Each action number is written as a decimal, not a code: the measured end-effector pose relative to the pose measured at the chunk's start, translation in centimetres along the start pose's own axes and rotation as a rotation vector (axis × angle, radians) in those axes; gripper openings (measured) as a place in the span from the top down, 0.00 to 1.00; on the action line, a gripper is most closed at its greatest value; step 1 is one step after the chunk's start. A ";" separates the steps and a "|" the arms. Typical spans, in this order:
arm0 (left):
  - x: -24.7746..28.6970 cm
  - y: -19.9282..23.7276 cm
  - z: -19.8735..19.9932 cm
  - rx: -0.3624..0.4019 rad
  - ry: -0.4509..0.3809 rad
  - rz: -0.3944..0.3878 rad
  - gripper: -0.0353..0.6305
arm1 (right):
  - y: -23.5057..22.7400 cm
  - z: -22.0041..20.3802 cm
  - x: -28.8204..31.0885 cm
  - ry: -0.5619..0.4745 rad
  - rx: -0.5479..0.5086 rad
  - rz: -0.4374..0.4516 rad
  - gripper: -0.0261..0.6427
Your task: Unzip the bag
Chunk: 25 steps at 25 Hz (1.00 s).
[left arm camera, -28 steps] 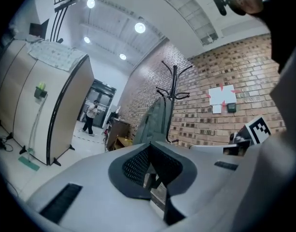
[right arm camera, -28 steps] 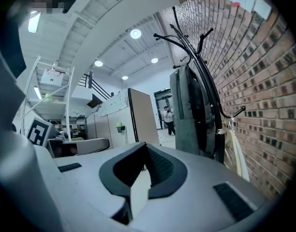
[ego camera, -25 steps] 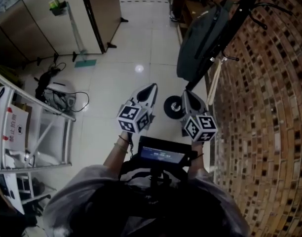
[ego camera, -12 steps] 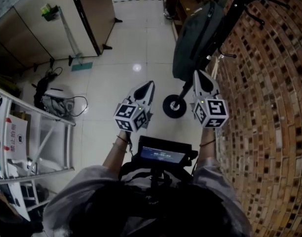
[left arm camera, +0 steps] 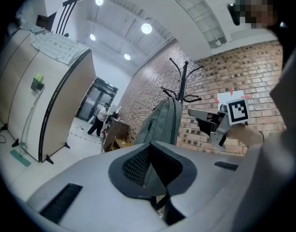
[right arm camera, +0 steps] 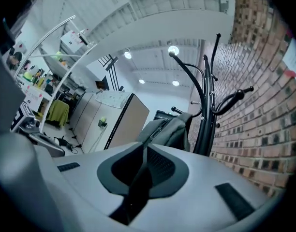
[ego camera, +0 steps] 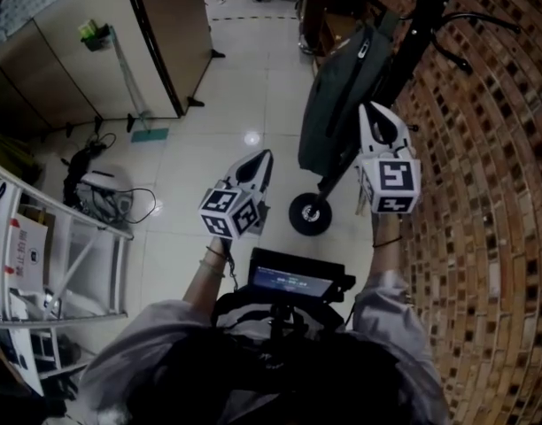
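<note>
Though near, bag [ego camera: 336, 96] beyond fingers [ego camera: 374, 120]

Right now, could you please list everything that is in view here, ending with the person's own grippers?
bag: one, grey, hanging on the coat stand
coat stand: one, black, beside the brick wall
brick wall: one, red-brown, right side
partition: one, beige, upper left
mop: one, teal head, beside the partition
cables: a tangle, black, on the floor at left
rack: one, white metal, left edge
distant person: one, far across the floor
screen unit: one, black, at the wearer's chest
left gripper: one, grey, jaws together, empty
right gripper: one, grey, raised near the bag; jaws have just been opening, nothing between them
</note>
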<state>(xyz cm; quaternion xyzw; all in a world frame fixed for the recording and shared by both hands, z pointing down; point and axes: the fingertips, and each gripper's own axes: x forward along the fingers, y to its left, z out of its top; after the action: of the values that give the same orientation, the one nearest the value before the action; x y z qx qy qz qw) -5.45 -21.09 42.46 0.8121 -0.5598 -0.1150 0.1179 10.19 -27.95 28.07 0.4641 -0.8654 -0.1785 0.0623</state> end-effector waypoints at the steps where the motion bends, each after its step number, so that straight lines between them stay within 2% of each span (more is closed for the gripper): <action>1: 0.5 -0.1 0.0 0.008 0.000 0.005 0.93 | -0.3 0.4 0.5 -0.006 -0.019 0.003 0.89; 8: 2.2 -0.5 -0.6 0.065 0.026 0.028 0.93 | -0.2 1.8 3.5 -0.033 -0.204 0.005 0.82; 11: 2.5 0.3 -0.8 0.038 0.018 0.052 0.93 | 0.3 2.5 4.5 -0.057 -0.242 0.013 0.82; 13: 2.9 0.4 -0.9 0.015 0.016 0.053 0.93 | 0.4 2.9 4.8 -0.049 -0.307 0.007 0.82; 16: 3.4 0.1 -0.9 0.028 0.030 0.034 0.93 | 0.5 2.7 5.0 0.012 -0.476 -0.004 0.82; 19: 4.0 0.7 -0.2 0.040 0.024 0.019 0.93 | 0.8 2.4 5.2 0.077 -0.604 -0.042 0.82; 25: 5.5 1.1 0.8 0.008 0.019 -0.056 0.93 | 1.2 1.7 6.1 0.163 -0.718 -0.071 0.82</action>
<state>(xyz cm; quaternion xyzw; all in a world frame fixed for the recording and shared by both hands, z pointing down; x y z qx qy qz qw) -4.78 -26.72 41.79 0.8291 -0.5360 -0.1081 0.1166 5.40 -31.97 26.57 0.4552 -0.7230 -0.4354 0.2837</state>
